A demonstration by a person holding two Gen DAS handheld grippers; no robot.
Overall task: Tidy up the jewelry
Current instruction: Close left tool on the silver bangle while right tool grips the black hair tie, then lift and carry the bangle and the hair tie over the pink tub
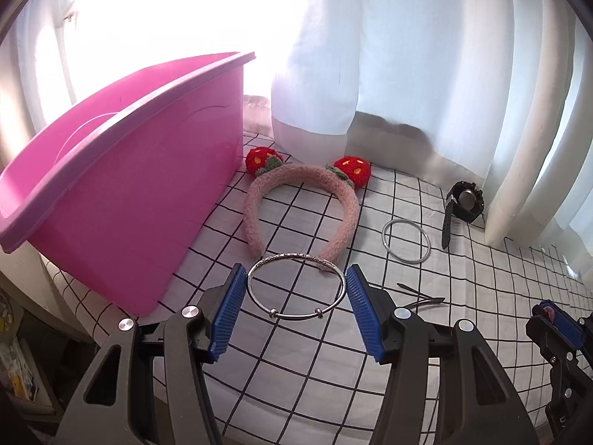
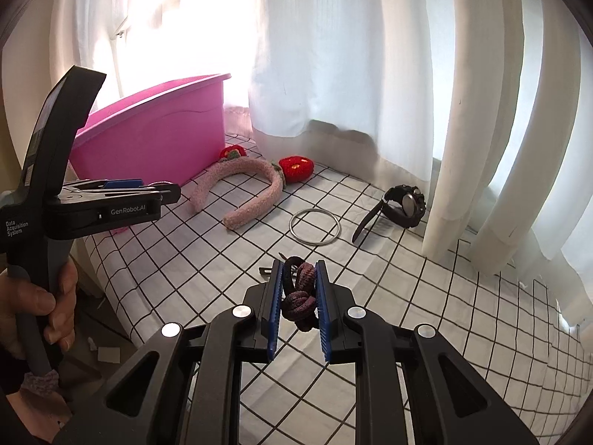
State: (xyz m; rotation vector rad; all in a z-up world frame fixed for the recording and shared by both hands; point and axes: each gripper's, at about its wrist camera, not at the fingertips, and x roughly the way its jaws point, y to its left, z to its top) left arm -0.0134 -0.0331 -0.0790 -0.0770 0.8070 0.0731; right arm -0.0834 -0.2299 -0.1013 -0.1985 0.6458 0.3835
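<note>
In the left wrist view my left gripper is shut on a silver bangle, the ring held across between the blue pads above the checked cloth. A pink bin stands close on the left. In the right wrist view my right gripper is shut on a dark maroon knotted hair tie. A pink plush headband with red strawberries lies beside the bin; it also shows in the right wrist view. A plain silver ring bangle and a black watch lie to the right.
White curtains hang along the back and right edge of the checked tablecloth. Dark hair clips lie right of my left gripper. The table's left edge drops off beside the bin. The left gripper body stands at left in the right wrist view.
</note>
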